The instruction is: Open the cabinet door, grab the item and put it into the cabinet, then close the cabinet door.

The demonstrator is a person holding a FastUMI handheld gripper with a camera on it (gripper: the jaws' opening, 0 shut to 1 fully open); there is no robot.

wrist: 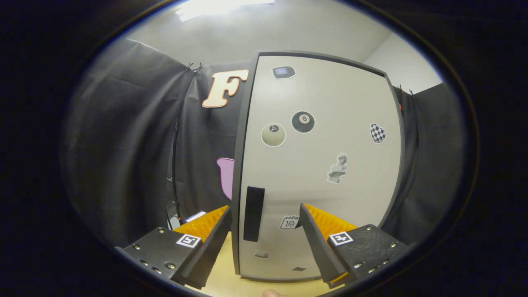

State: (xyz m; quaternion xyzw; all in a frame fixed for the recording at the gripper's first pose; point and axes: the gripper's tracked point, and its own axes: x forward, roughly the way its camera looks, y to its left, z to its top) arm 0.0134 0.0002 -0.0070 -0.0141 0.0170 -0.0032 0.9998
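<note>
So we're right at the start here, the cabinet door (317, 165) is closed and we're lining up on it. Our claw (264, 220) is spread wide with nothing pinched, and the dark handle slot (253, 213) sits just ahead, between the two fingers and a bit nearer the left one. The door's left edge (239, 173) runs up just beyond the left finger.

Next move, as we read it: ease forward, get a fingertip into that slot or hook the near edge, then swing the door out. The slot looks narrow, so the angle matters.

The door itself is pale with a dark frame and a bunch of stickers (303, 122) above the claw, a couple of ball ones among them. The cabinet stands on a light wooden surface (225, 280) under our fingers.

The item to stash isn't something we can pick out; there's a small pale thing (195, 216) beyond the left finger, but it's too tiny to call
</note>
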